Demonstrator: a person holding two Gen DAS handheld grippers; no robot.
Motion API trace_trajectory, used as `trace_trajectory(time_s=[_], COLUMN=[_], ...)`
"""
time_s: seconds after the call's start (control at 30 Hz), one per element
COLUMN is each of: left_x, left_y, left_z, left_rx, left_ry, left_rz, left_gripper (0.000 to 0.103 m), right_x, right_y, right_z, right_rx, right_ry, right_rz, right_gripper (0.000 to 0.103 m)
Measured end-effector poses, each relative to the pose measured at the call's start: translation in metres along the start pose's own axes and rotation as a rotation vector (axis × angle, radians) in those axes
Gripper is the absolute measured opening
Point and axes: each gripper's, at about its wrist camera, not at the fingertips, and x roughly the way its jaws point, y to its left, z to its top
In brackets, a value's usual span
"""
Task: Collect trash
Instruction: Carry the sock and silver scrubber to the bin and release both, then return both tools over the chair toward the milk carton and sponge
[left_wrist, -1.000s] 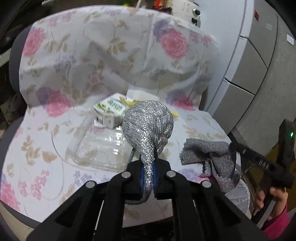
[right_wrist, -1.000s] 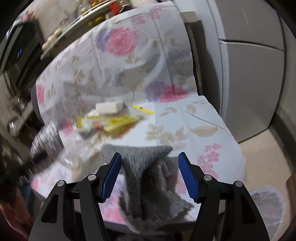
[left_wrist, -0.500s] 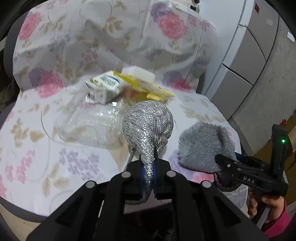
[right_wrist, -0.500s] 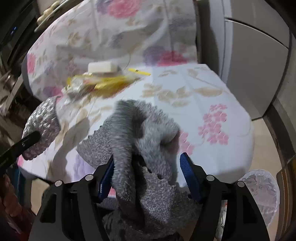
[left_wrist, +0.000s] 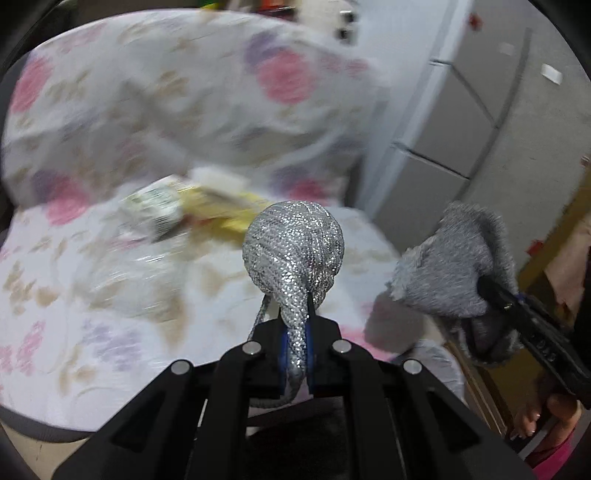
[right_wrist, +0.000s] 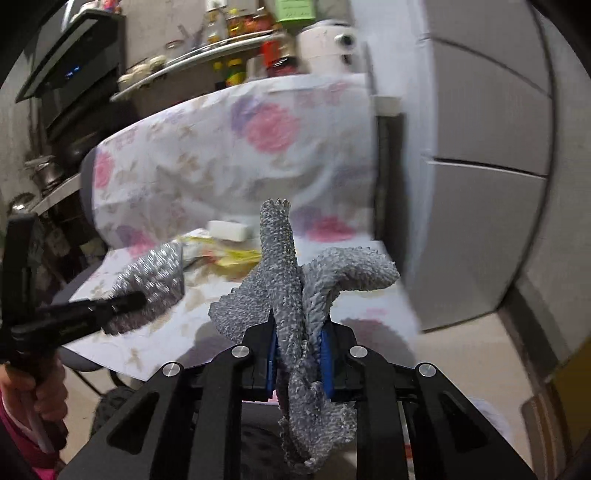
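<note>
While lifted: left hand-held gripper (left_wrist: 295, 345) clamps silver pouch (left_wrist: 294, 247) | right hand-held gripper (right_wrist: 298, 349) clamps grey cloth (right_wrist: 295, 291)

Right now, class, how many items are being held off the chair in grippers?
2: a silver glittery pouch clamped in the left gripper, and a grey fuzzy cloth clamped in the right gripper. None seem hidden.

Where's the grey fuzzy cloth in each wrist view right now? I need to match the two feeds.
Left wrist: grey fuzzy cloth at right edge, hanging from the right gripper.
Right wrist: cloth at centre bottom, pinched in that gripper, ends sticking up and drooping below.
Shared landmark: white block on the floral cover.
</note>
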Motion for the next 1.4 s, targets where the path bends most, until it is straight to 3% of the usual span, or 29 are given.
trace_trajectory(time_s=[0.1,0.37,0.5,0.63,0.9,0.97,1.0,1.03,1.1,1.27,1.4], left_x=[0.009,0.035,0.055,0.090,0.149,0.160,0.163,0.166,0.167,0.156,0.132], left_y=[-0.046,-0.153,-0.201,-0.229,-0.255,-0.262,-0.264,-0.267,-0.267,-0.258,-0.241], left_z=[-0.007,-0.032,-0.048,-0.062,-0.082,-0.089,-0.090,-0.092,-0.091,-0.080,-0.065], left_rx=[0.064,0.215,0.313,0.342,0.364,0.375,0.382,0.392,0.381,0.359,0.359], left_ry=[-0.011,0.028,0.064,0.177,0.349,0.384,0.395,0.410,0.406,0.370,0.274], left_rz=[-0.105,-0.299,-0.361,-0.414,-0.437,-0.438,-0.434,-0.432,-0.428,-0.436,-0.375], left_gripper=[0.005,0.005,0.005,0.006,0.006,0.006,0.012,0.027,0.044,0.048,0.048], right_x=[-0.023,-0.088,-0.091,-0.074,-0.026,-0.018,-0.015,-0.016,-0.021,-0.045,-0.071], right_y=[-0.031,-0.097,-0.129,-0.166,-0.220,-0.228,-0.231,-0.233,-0.235,-0.234,-0.223], right_z=[-0.012,-0.046,-0.072,-0.106,-0.151,-0.159,-0.161,-0.162,-0.160,-0.139,-0.114], right_rx=[0.044,0.098,0.160,0.267,0.412,0.435,0.449,0.457,0.466,0.458,0.427], right_ry=[-0.015,-0.037,-0.004,0.089,0.228,0.258,0.266,0.264,0.243,0.165,0.066], right_rz=[-0.070,-0.304,-0.350,-0.353,-0.328,-0.323,-0.321,-0.315,-0.319,-0.351,-0.364], right_gripper=[0.020,0.021,0.022,0.023,0.028,0.041,0.044,0.049,0.055,0.055,0.055])
